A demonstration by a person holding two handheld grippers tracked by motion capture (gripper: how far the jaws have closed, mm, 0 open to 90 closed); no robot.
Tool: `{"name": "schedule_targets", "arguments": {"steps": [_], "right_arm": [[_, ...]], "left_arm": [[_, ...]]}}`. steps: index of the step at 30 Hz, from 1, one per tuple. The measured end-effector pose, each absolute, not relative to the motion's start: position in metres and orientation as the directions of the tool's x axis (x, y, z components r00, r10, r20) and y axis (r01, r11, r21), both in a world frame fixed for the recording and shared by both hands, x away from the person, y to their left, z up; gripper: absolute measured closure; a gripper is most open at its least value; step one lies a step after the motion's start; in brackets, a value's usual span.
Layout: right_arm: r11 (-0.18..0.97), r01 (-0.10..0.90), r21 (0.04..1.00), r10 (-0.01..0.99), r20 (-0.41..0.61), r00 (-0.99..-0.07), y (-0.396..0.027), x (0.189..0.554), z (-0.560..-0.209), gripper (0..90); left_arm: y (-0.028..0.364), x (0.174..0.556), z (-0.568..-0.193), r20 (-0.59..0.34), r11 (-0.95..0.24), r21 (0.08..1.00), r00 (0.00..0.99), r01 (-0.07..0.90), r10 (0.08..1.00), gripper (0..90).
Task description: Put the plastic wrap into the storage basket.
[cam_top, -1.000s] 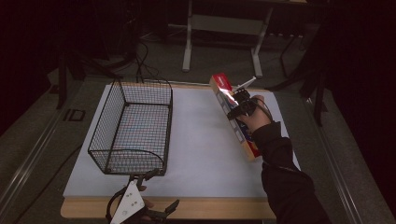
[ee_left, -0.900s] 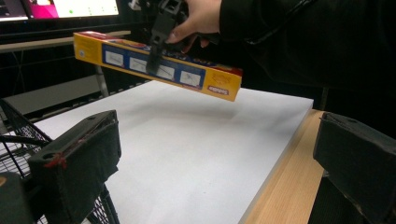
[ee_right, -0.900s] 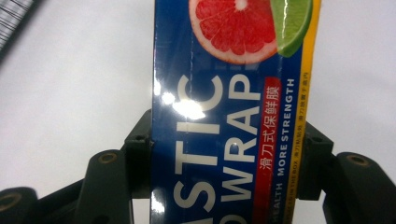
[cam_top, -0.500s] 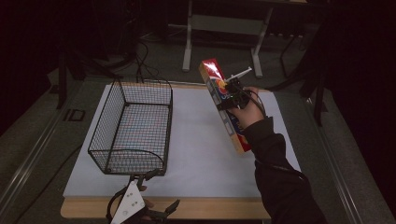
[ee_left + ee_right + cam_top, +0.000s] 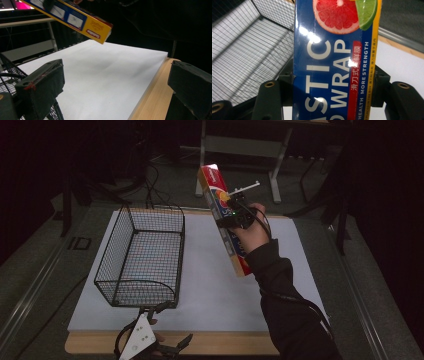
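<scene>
With its two black jaws pressed against either long side of the plastic wrap box (image 5: 334, 62), my right gripper (image 5: 239, 212) is clamped on that box and holds it up off the table (image 5: 225, 270). In the right gripper view the blue front panel faces the camera, with white lettering reading "STIC WRAP", a red strip of Chinese characters, a yellow edge, and a cut grapefruit and a lime wedge printed at the top. From the high view the box stands steeply tilted in the air, its red top end leaning up and away toward the far left, its lower end down near my right sleeve (image 5: 285, 290). It hangs above the white sheet that covers the table, to the right of the wire basket (image 5: 142, 255) and well apart from it. The basket sits on the left part of the sheet, black mesh, long side running away from me.

My left gripper (image 5: 157, 347) rests low at the near edge of the table, just in front of the basket's near end, its grey plate on top. Its jaws are spread wide with nothing between them; in the left gripper view they frame the white sheet and the wooden table edge, with a corner of the basket at the left and the box's yellow end overhead.
</scene>
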State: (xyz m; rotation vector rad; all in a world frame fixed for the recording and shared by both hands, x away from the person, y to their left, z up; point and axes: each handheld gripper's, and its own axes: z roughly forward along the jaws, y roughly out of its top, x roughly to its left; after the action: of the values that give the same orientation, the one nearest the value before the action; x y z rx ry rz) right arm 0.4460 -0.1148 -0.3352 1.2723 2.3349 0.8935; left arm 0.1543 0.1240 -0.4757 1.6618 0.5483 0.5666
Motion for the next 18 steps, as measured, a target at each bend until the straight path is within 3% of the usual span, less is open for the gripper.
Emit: {"name": "schedule_targets", "arguments": {"steps": [18], "right_arm": [[0.409,0.539,0.737,0.781,0.023,-0.624,-0.041,0.430,-0.309,40.2]], "left_arm": [[0.124,0.153,-0.475,0.076,-0.170,0.984,0.760,0.045,0.645,1.3]]}}
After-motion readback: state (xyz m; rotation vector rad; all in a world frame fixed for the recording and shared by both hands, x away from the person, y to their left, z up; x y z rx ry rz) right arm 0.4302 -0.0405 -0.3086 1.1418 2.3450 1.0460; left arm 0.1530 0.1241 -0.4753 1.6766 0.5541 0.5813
